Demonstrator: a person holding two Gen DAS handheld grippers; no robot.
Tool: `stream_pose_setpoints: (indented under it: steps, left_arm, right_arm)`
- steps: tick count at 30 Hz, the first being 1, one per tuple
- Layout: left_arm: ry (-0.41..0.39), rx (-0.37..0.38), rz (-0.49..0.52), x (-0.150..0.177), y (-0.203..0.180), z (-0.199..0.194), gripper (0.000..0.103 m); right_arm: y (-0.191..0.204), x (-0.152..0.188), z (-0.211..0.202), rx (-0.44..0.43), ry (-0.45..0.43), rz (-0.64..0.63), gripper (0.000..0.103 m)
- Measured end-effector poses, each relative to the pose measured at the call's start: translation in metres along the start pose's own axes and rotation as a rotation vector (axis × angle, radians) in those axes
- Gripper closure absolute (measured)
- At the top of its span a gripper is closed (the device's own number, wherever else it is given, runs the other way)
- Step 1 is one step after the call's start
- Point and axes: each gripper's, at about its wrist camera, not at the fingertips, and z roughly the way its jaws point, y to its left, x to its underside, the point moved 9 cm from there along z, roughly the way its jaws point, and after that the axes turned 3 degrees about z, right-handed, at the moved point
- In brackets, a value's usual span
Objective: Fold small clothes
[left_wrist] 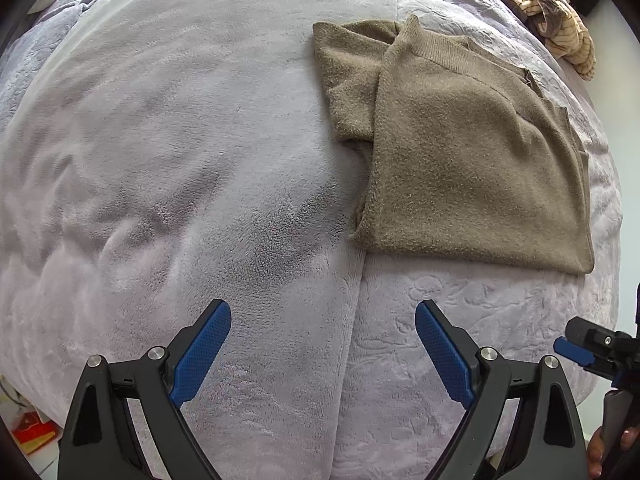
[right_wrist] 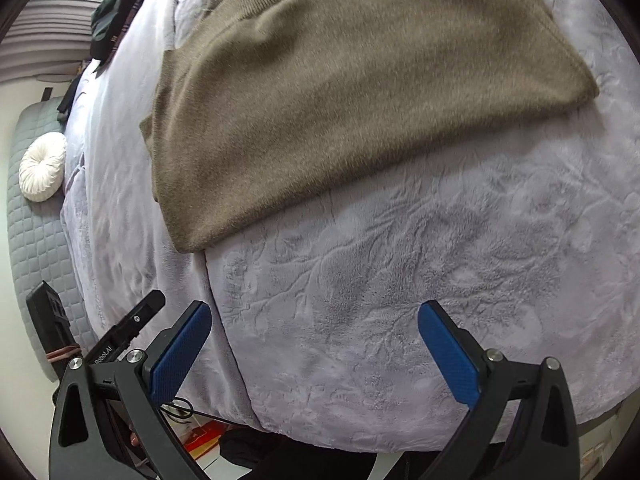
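A brown knit sweater lies partly folded on a pale lilac blanket, one sleeve laid across its left side. My left gripper hangs open over the bare blanket, short of the sweater's near hem, with nothing between its blue pads. In the right wrist view the same sweater fills the upper half. My right gripper stands wide open above the blanket, short of the near hem, and holds nothing. The right gripper's tip also shows at the right edge of the left wrist view.
A heap of striped and dark clothes lies at the bed's far corner. Dark garments rest at the far end in the right wrist view. A white round cushion sits on a grey quilted mat beside the bed. The left gripper's body shows at lower left.
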Motion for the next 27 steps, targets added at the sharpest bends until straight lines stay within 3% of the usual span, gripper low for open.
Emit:
stream_pose_setpoints:
  steps: [8, 14, 22, 27]
  left_arm:
    - [0.013, -0.004, 0.016, -0.007, -0.003, 0.011, 0.009]
    - [0.023, -0.008, 0.032, -0.013, -0.007, 0.020, 0.009]
    - [0.035, 0.012, 0.051, -0.021, -0.015, 0.028, 0.009]
    - [0.015, 0.086, -0.014, -0.045, -0.010, 0.028, 0.009]
  right_arm:
    - [-0.001, -0.001, 0.019, -0.050, 0.035, 0.043, 0.000]
    - [0.008, -0.007, 0.030, -0.140, 0.043, 0.088, 0.000]
    - [0.039, -0.024, 0.047, -0.343, 0.029, 0.152, 0.000]
    - [0.061, -0.033, 0.058, -0.446, 0.020, 0.173, 0.000]
